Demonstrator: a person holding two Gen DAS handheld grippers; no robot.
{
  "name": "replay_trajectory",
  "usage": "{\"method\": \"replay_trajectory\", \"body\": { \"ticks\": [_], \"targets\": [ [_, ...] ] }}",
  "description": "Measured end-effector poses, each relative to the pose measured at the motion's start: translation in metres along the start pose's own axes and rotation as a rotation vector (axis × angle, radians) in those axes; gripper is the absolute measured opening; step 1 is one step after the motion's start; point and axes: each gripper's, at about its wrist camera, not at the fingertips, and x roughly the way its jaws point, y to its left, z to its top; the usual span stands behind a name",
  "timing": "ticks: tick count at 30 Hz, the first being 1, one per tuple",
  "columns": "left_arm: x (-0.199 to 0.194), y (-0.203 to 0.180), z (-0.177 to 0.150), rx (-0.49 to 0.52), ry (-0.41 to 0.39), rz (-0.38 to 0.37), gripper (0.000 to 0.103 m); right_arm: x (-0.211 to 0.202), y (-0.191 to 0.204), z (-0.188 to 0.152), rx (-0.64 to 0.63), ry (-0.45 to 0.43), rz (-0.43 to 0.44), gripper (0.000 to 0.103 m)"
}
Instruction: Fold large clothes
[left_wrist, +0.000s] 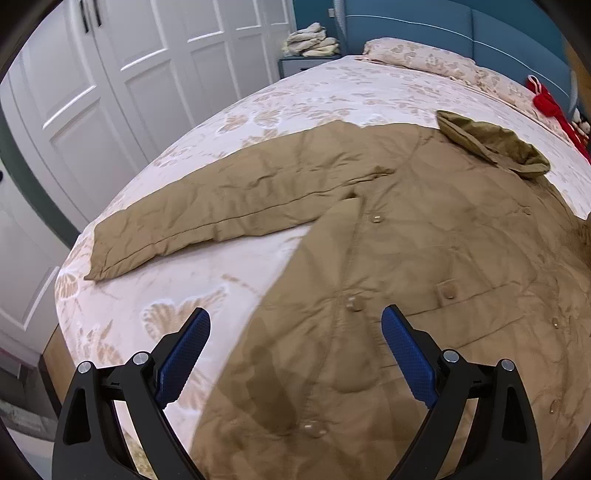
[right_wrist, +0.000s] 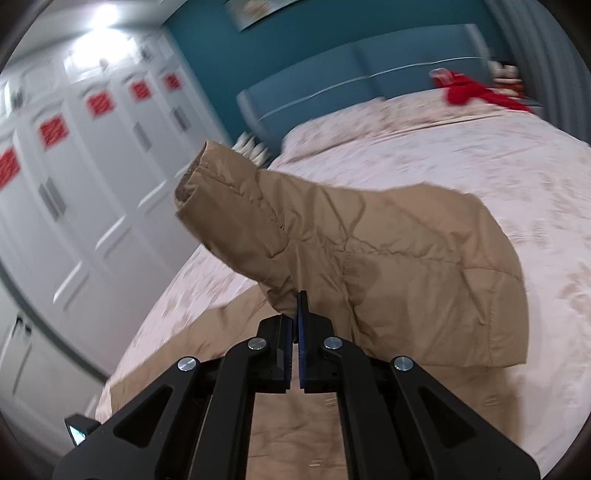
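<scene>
Tan quilted coat (left_wrist: 388, 236) looks puffy, soft, probably slick; best gripped at seams or cuffs. Right gripper (right_wrist: 297, 314) is clamped on a lifted sleeve (right_wrist: 332, 236). Left gripper (left_wrist: 295, 350) hangs spread wide over the coat front, holding nothing.

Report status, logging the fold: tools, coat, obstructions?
Left tool open above coat. Right tool shut on sleeve, lifted off bed. Nothing blocking.
</scene>
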Motion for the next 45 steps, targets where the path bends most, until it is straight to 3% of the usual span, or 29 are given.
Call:
{"method": "replay_trajectory", "body": {
  "ticks": [5,9,16,21,24,25,26,29,34,39,45],
  "targets": [
    [0.006,0.023,-0.004,-0.039,0.011,0.001,0.092,0.047,0.057,-0.028,-0.069,0.115,0.041,0.001],
    [0.010,0.036,-0.008,-0.061,0.023,-0.003,0.092,0.080,0.076,-0.060,-0.092,0.209,0.033,0.001],
    [0.017,0.050,-0.011,-0.089,0.040,-0.017,0.092,0.126,0.080,-0.103,-0.119,0.323,-0.021,0.001],
    [0.021,0.051,-0.013,-0.095,0.053,-0.038,0.092,0.144,0.075,-0.129,-0.140,0.396,-0.056,0.007],
    [0.021,0.049,-0.012,-0.097,0.060,-0.063,0.092,0.135,0.075,-0.141,-0.141,0.407,-0.053,0.021],
    [0.020,0.048,-0.011,-0.098,0.063,-0.071,0.092,0.130,0.076,-0.143,-0.137,0.410,-0.039,0.039],
    [0.019,0.046,-0.009,-0.099,0.065,-0.090,0.092,0.121,0.077,-0.146,-0.133,0.404,-0.022,0.049],
    [0.014,0.036,-0.002,-0.098,0.058,-0.143,0.092,0.093,0.076,-0.155,-0.147,0.377,-0.018,0.055],
    [0.005,0.003,0.021,-0.105,0.032,-0.287,0.092,0.040,0.034,-0.153,-0.048,0.317,-0.069,0.059],
    [0.027,-0.039,0.049,-0.169,0.105,-0.457,0.092,0.005,-0.044,-0.132,0.115,0.248,-0.159,0.059],
    [0.060,-0.067,0.069,-0.241,0.159,-0.463,0.092,0.000,-0.129,-0.101,0.305,0.155,-0.183,0.059]
  ]
}}
